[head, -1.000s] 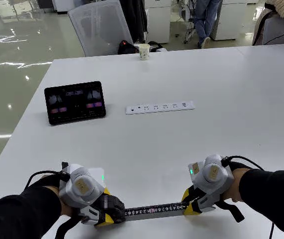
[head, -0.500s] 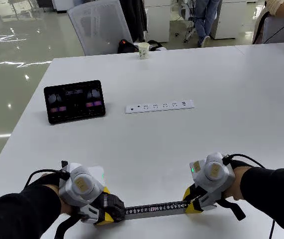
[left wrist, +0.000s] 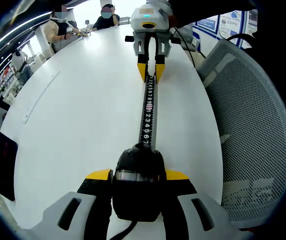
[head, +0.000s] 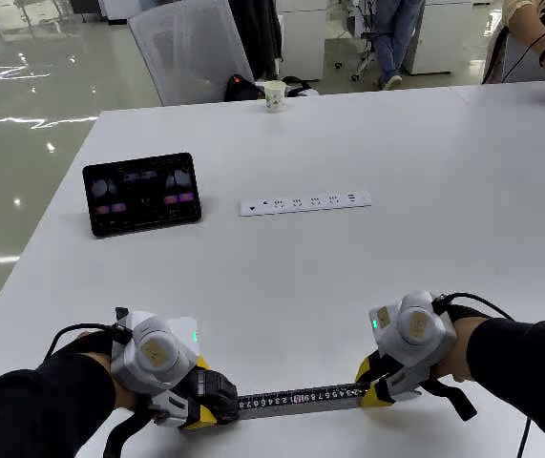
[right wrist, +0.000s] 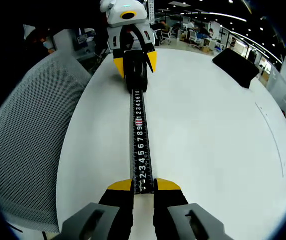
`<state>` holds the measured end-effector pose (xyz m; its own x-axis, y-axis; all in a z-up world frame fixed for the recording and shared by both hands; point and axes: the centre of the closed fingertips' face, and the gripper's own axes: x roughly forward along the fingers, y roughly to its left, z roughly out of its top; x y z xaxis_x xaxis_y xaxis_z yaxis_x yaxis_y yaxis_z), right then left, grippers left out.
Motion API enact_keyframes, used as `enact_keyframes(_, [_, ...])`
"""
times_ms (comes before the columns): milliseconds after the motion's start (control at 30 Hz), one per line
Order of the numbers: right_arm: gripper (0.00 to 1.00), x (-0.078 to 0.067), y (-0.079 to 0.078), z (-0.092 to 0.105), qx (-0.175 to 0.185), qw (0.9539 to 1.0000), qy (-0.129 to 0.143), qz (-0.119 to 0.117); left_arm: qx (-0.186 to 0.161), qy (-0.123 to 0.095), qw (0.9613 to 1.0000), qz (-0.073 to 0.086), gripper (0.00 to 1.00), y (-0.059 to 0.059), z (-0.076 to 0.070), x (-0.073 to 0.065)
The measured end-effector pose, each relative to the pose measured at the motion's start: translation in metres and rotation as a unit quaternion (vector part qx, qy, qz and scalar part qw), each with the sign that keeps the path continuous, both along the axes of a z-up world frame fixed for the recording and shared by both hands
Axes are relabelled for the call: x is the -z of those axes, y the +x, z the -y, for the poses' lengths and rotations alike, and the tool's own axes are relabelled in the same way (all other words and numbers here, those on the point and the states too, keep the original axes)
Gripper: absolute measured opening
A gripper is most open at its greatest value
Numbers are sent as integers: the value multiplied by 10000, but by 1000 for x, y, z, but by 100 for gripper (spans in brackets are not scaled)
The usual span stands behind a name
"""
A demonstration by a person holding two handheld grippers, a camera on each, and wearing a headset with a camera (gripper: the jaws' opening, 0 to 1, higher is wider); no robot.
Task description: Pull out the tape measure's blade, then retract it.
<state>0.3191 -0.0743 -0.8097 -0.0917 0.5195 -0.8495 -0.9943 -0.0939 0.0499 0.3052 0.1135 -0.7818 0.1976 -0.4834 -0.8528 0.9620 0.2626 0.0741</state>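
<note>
The left gripper (head: 205, 394) and right gripper (head: 368, 385) each have a rounded grey-white housing, yellow-tipped black jaws, a green light; black cables (head: 86, 330) trail over the person's black sleeves (head: 24, 410)

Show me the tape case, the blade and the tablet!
Case (left wrist: 138, 180): left gripper view, middle of its black body.
Blade (right wrist: 138, 135): right gripper view, on the numbers midway along.
Tablet (head: 143, 194): head view, centre of its screen.
</note>
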Motion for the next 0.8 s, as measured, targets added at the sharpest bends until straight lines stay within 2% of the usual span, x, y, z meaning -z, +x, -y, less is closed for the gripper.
enact_keyframes(800, [11,-1,4,17,47,10000,-85,17,-13,2,10000,0,32,2,1,0])
